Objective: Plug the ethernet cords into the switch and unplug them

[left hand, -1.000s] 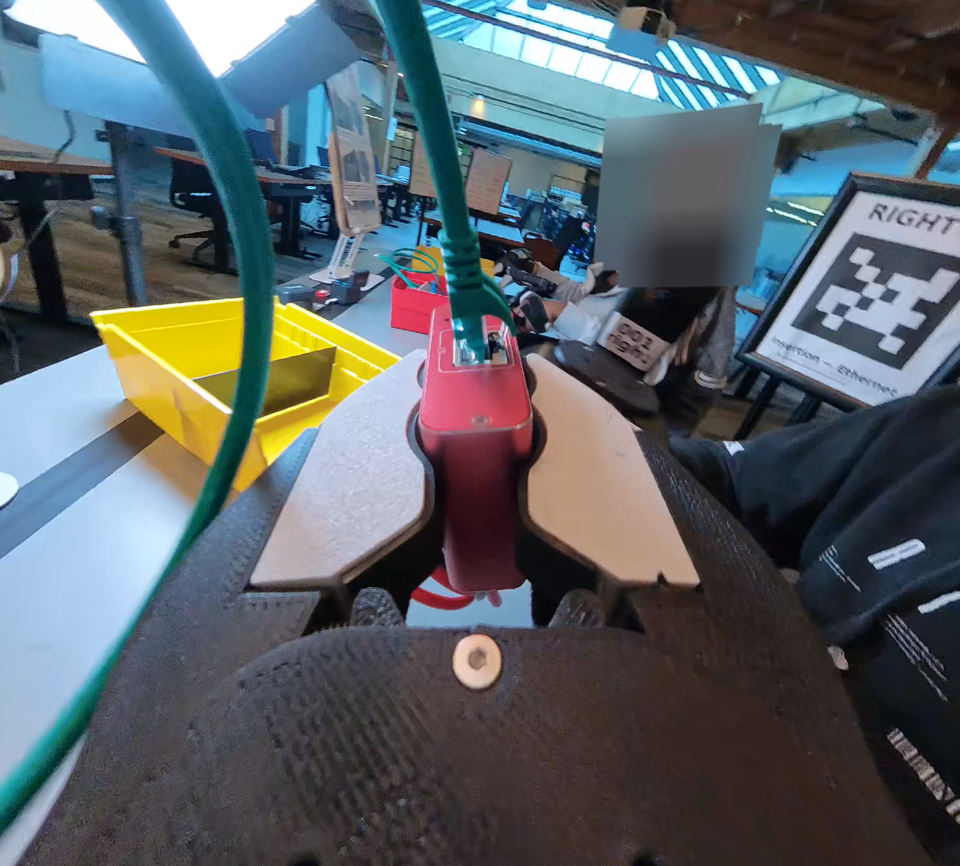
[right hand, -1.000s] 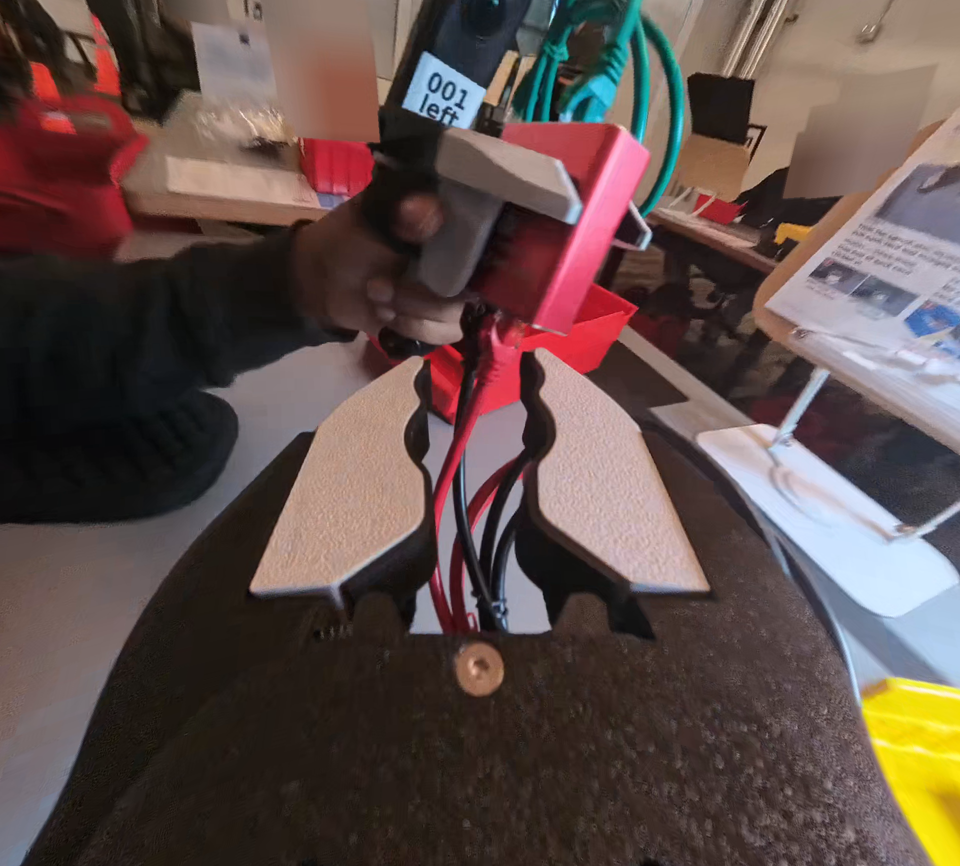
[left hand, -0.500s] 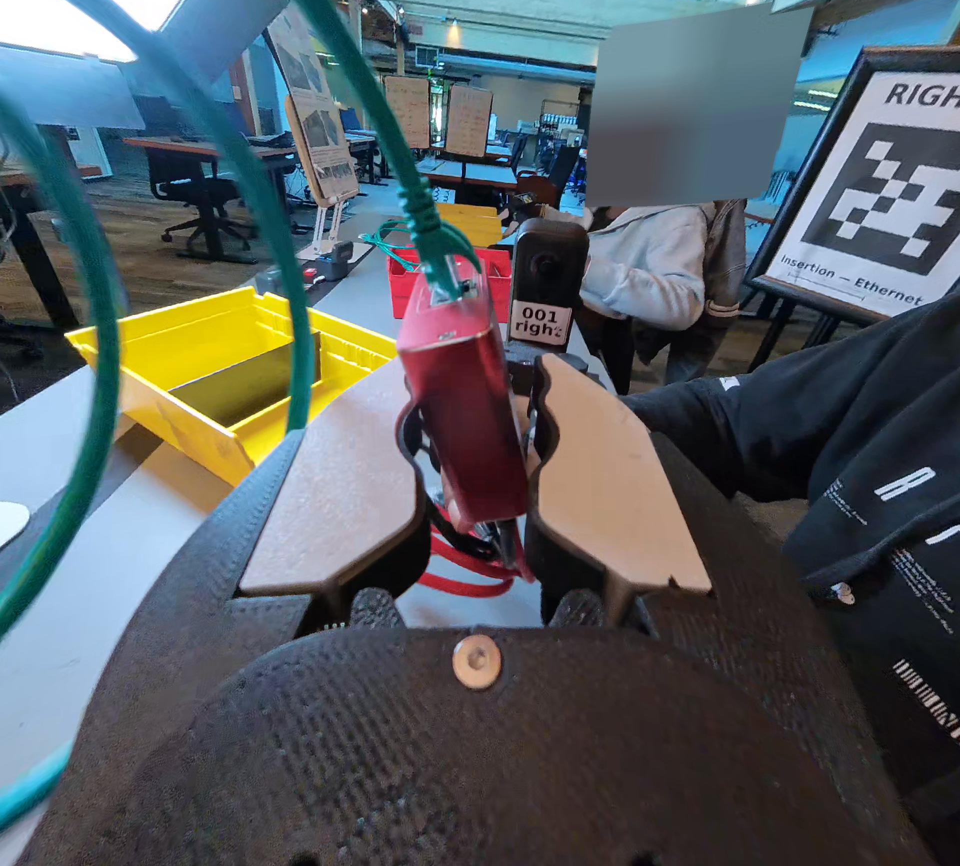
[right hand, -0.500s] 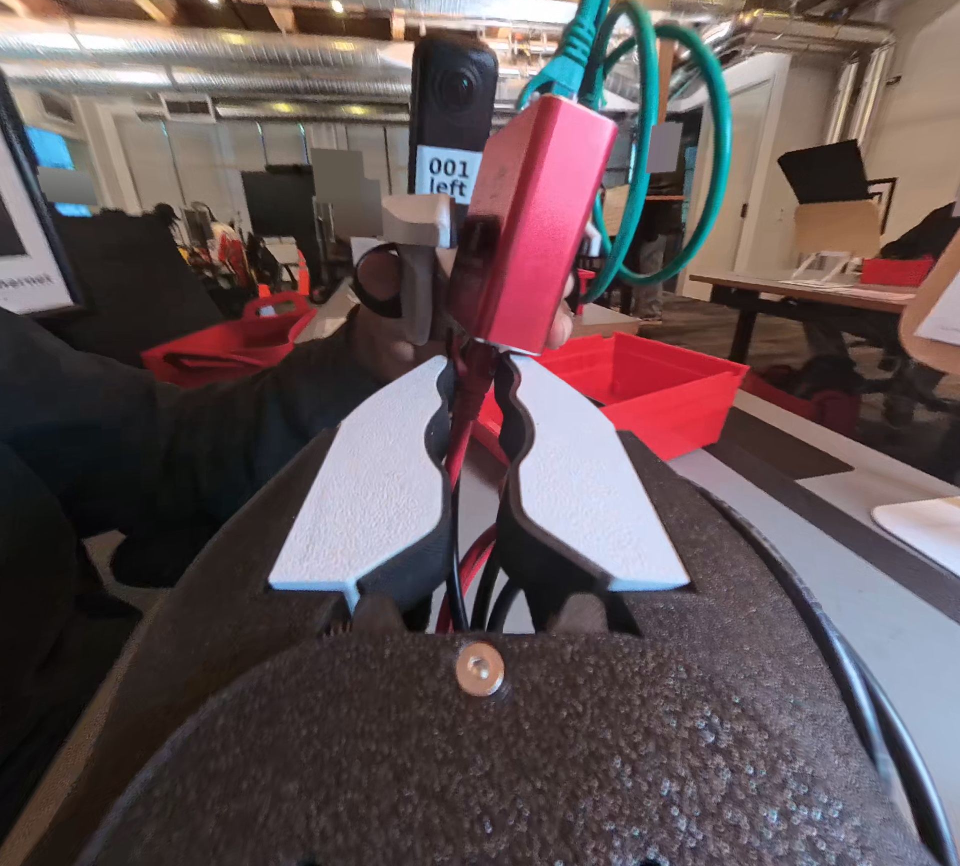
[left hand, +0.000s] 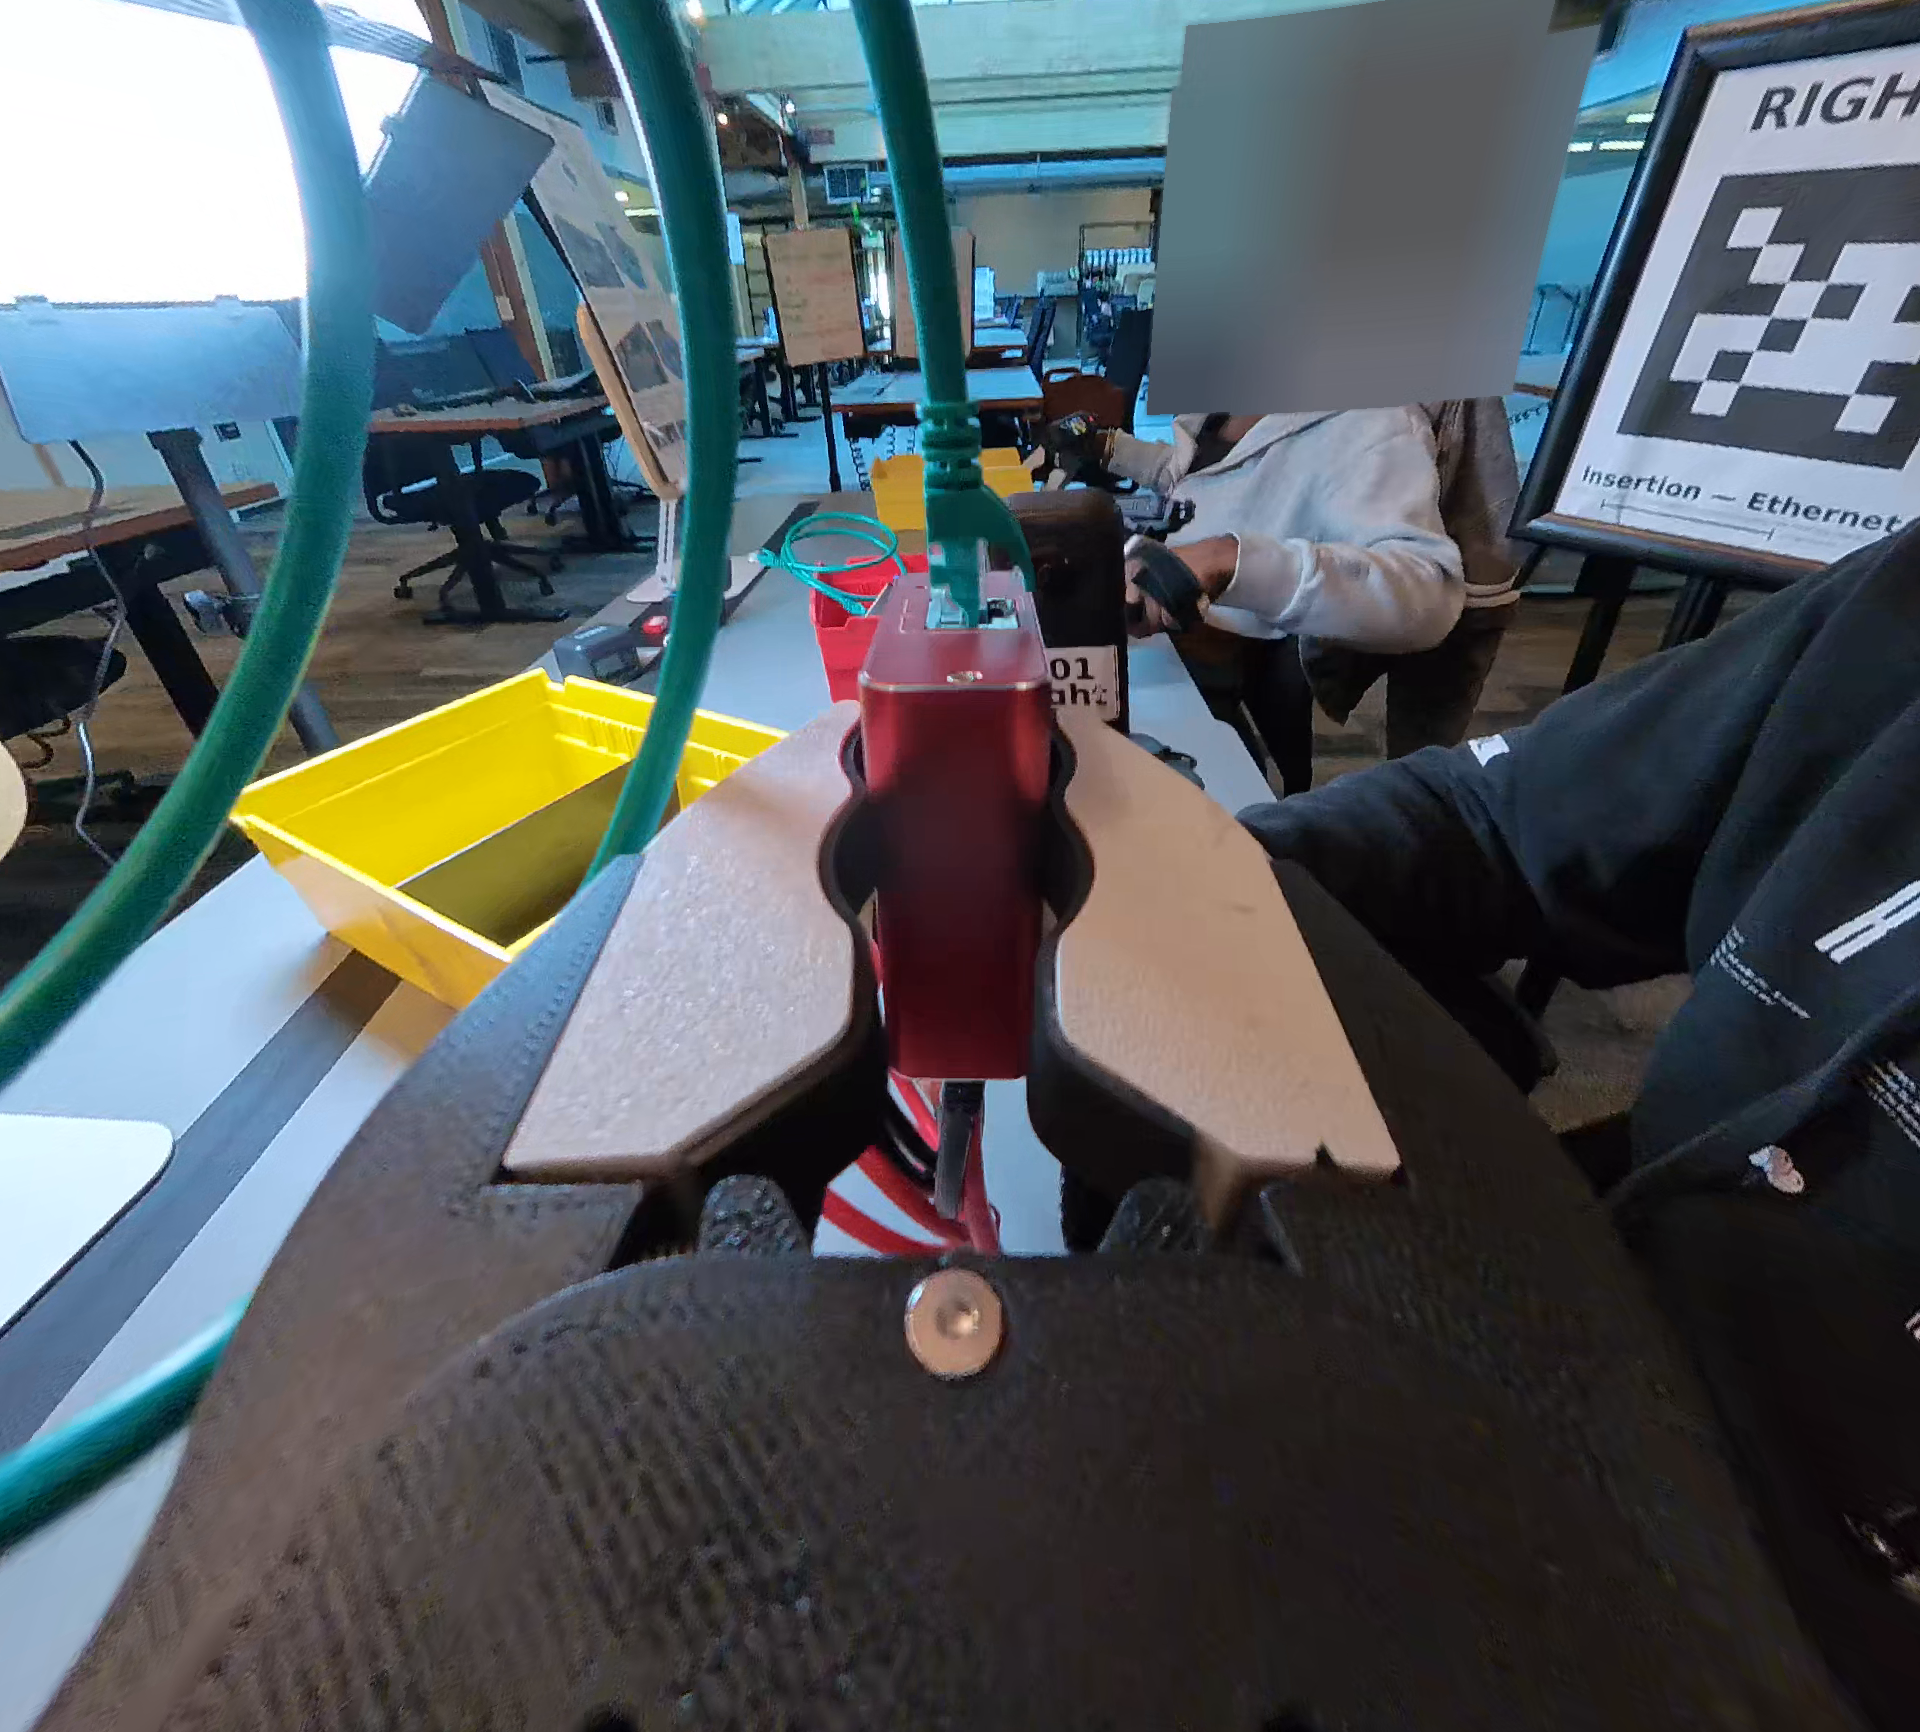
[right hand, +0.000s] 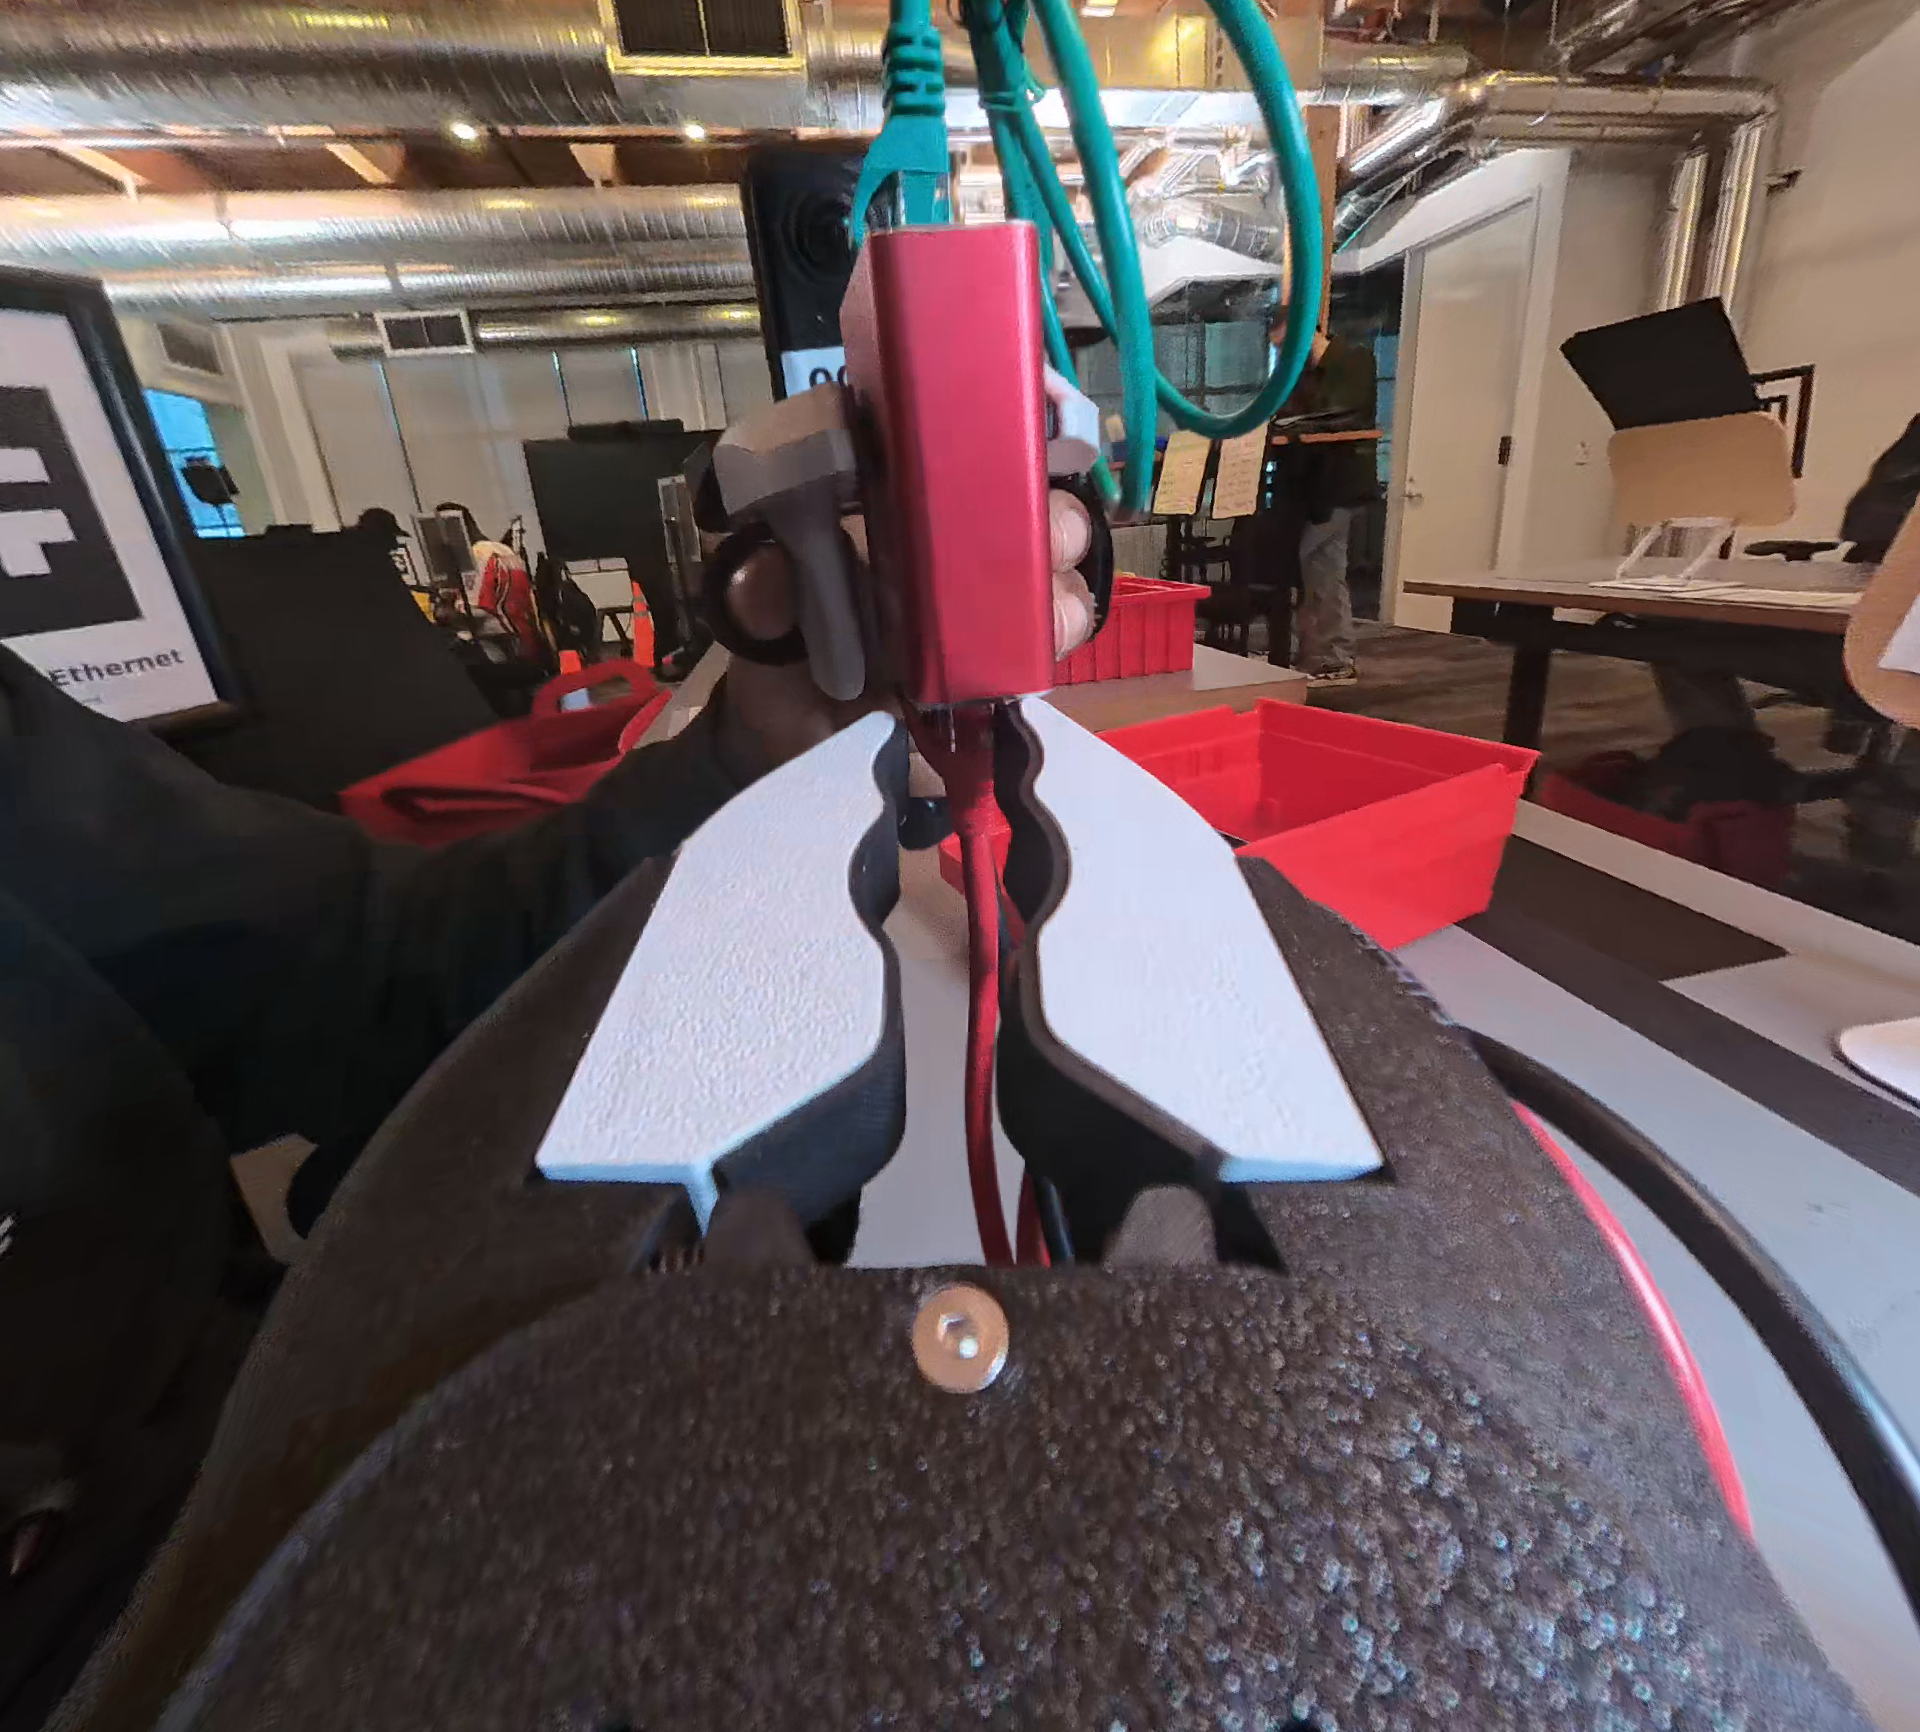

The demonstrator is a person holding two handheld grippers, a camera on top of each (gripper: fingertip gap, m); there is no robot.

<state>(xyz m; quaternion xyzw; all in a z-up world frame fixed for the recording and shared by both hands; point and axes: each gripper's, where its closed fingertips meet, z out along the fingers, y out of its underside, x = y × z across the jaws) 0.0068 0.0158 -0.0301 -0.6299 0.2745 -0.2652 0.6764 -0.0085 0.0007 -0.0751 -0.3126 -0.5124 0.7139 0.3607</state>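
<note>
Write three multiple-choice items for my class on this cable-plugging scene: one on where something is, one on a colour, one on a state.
1. Where is the red switch?
A. Lying in the yellow bin
B. Clamped between the left gripper's fingers
C. Flat on the grey table

2. What colour is the cord plugged into the switch's upper end?
A. Green
B. Blue
C. White

3. How does the right gripper stand?
A. Wide open, away from everything
B. Closed on the yellow bin's rim
C. Closed around the red cord at the switch's lower end

Answers:
1 B: the left gripper has a finger against each side of the switch, which is held up above the table.
2 A: the green cord enters the upper port.
3 C: its fingers pinch the red cord just below the switch.
</note>
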